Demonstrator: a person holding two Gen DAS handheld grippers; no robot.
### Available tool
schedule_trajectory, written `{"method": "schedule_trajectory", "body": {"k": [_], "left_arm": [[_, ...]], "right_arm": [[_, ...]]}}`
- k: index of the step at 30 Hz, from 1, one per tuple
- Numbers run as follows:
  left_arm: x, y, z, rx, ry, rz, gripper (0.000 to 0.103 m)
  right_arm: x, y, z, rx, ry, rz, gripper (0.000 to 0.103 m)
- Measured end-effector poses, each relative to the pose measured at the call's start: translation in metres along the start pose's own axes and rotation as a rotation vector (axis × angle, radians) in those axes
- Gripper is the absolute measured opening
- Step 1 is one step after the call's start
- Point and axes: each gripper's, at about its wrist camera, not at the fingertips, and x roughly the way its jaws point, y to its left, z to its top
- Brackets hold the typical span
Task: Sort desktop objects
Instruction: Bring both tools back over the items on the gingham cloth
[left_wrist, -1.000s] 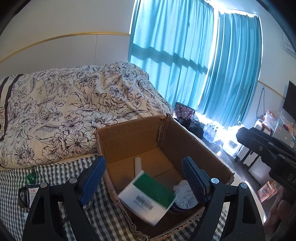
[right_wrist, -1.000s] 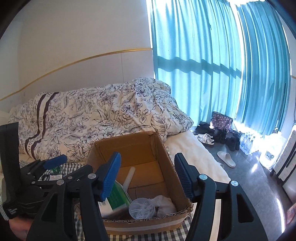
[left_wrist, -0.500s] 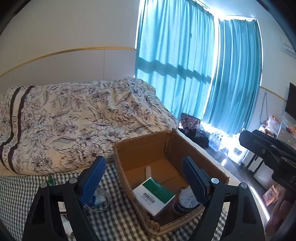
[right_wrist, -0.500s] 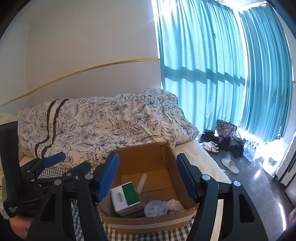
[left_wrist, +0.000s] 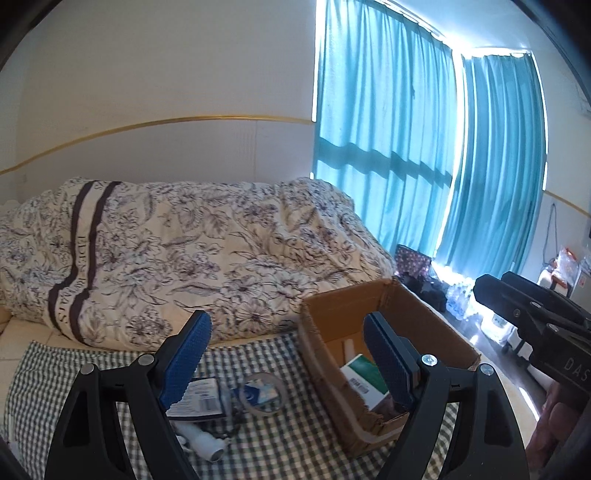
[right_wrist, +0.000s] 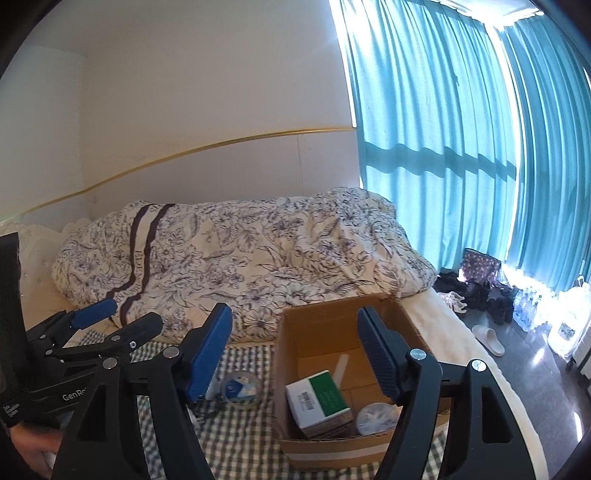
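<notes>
The green-and-white box (right_wrist: 319, 402) is lying inside the cardboard box (right_wrist: 314, 325) on the checked cloth (left_wrist: 258, 443), apparently already sorted. A tape roll (left_wrist: 260, 393) is waiting just beside it. Both the left gripper (left_wrist: 286, 354) and right gripper (right_wrist: 293, 350) are gaping wide, empty. Since a second ago, they are pulling back and higher.

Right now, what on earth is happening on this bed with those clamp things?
A person is sorting small items into a cardboard box on a checked cloth spread over the bed. Each hand holds a gripper, the left gripper and the right gripper; both are open and empty, raised above the cloth. A green-and-white box, a white stick and a clear lidded tub are already inside. A tape roll, a white tube and a labelled packet wait on the cloth.
</notes>
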Motion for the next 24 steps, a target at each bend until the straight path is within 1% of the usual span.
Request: {"method": "schedule_trajectory", "body": {"k": [12, 19, 21, 24], "left_arm": [[-0.040, 0.082, -0.002, -0.056, -0.026, 0.140, 0.087], [-0.062, 0.115, -0.006, -0.068, -0.034, 0.213, 0.087], [-0.069, 0.124, -0.007, -0.076, -0.039, 0.233, 0.087], [-0.078, 0.138, -0.009, -0.086, -0.046, 0.262, 0.089]], "right_arm": [[0.005, 0.059, -0.005, -0.032, 0.004, 0.094, 0.073], [0.010, 0.090, -0.010, -0.055, 0.019, 0.141, 0.074], [0.011, 0.098, -0.011, -0.063, 0.024, 0.156, 0.079], [0.012, 0.110, -0.011, -0.079, 0.025, 0.176, 0.079]]}}
